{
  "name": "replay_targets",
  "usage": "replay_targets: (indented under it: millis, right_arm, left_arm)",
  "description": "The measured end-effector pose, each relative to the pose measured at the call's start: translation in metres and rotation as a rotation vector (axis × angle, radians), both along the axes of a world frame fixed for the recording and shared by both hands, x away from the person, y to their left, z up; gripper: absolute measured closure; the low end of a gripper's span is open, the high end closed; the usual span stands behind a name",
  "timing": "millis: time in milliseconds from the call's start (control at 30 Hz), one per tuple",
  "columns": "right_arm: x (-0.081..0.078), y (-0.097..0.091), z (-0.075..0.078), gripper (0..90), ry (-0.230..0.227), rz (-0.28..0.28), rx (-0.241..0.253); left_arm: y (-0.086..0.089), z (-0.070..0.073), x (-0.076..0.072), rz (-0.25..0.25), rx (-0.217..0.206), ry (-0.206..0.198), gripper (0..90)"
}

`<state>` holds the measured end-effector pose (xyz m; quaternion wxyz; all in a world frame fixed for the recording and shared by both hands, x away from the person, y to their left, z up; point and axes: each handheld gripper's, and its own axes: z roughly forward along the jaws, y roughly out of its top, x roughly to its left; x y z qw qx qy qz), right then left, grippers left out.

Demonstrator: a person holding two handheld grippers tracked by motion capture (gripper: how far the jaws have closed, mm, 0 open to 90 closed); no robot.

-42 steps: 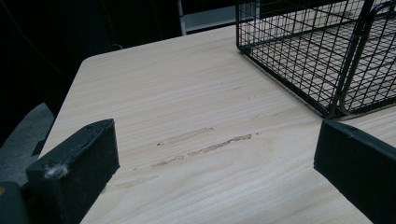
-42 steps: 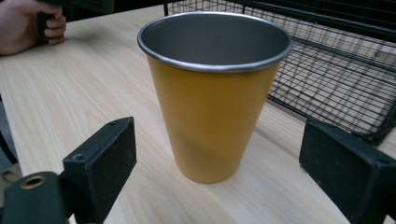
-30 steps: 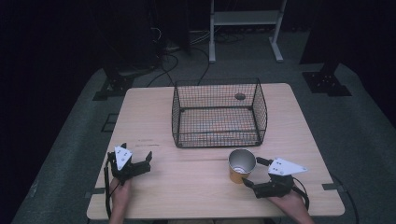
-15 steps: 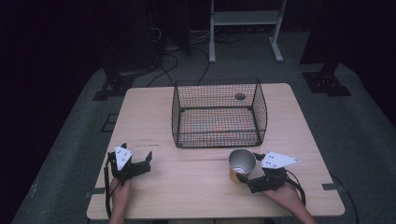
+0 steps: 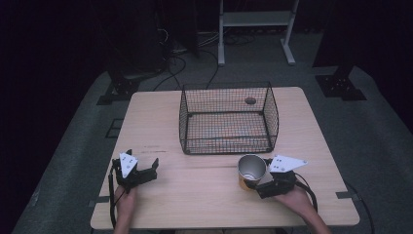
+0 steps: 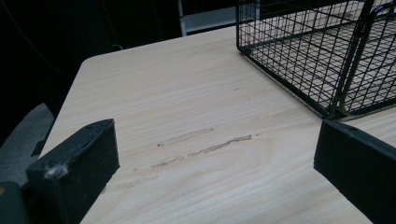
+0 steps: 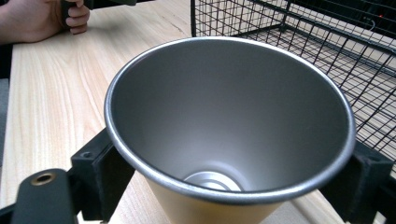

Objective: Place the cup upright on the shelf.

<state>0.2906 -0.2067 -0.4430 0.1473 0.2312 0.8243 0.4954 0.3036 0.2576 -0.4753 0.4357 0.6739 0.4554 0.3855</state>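
Right tongs [image 5: 257,181] clamping smooth tapered steel cup [image 5: 251,169], black wire basket [image 5: 229,118]

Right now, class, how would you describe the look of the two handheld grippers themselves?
Both are black. The left gripper and the right gripper each carry a pale three-cornered plate with small dark marks on top. Each has two blocky, flat-faced black jaws. A dark cable trails from each towards the table's near edge. No sleeves are visible.

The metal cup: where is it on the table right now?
In the high view the metal cup stands upright at the table's near right, between the jaws of the right gripper, just in front of the wire basket.
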Motion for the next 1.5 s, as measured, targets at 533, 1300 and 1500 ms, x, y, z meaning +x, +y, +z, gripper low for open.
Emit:
replay_targets:
  millis: [533,1300,1500]
  right_arm:
    - [0.021,0.001,0.044,13.5,0.011,0.073,0.026]
    - [0.090,0.020,0.115,13.3,0.046,0.203,0.080]
    - [0.112,0.027,0.126,13.2,0.042,0.192,0.070]
  left_arm:
    - [0.000,0.000,0.000,0.000,0.000,0.001,0.0]
    - [0.002,0.000,0.001,0.001,-0.010,0.006,0.0]
    - [0.002,0.000,0.001,0.000,-0.014,0.010,0.0]
